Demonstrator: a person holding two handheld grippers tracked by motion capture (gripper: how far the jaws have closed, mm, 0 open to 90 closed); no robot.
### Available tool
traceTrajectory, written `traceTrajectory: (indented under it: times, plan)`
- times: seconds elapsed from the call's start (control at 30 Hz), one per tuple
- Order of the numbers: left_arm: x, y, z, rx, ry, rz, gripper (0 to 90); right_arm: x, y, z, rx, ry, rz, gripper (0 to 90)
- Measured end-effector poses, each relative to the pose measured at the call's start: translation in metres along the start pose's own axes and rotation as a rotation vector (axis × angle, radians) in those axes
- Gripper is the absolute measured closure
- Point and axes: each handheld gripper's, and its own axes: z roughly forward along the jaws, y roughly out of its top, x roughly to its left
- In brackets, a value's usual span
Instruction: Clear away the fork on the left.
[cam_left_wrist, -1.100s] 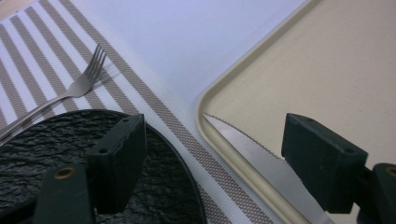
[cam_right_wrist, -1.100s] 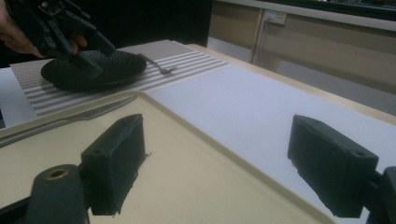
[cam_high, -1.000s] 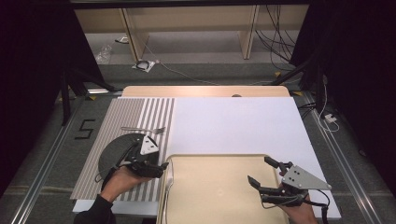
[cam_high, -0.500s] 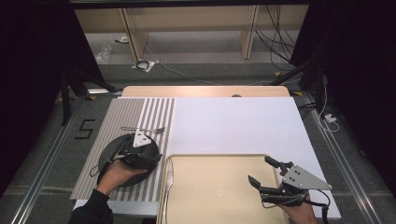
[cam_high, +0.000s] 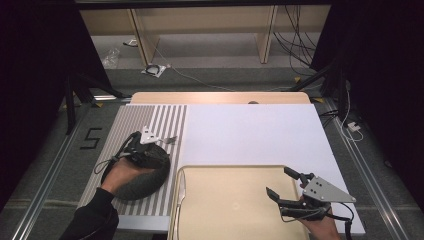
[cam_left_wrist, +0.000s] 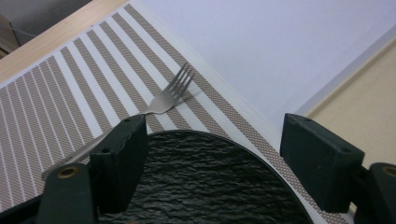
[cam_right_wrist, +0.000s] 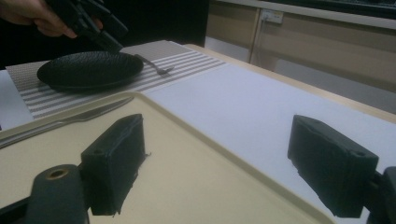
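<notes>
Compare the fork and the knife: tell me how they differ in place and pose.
The fork lies on the striped placemat, beyond the black plate; the knife lies inside the beige tray, along its left edge. In the high view the fork runs across the table, while the knife runs toward and away from the person. The left gripper hovers open near the fork; no gripper is near the knife. Both are silver metal and lie flat.

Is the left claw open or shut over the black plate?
Open. The left claw has its jaws wide apart above the black plate, gripping nothing; the fork lies beyond on the striped mat.
</notes>
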Motion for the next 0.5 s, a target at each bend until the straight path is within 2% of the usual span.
traceTrajectory:
  times: [0.5]
  plan:
    - [0.042, 0.008, 0.020, 0.097, 0.057, 0.005, 24.2, 0.000, 0.000, 0.001, 0.002, 0.002, 0.003, 19.7]
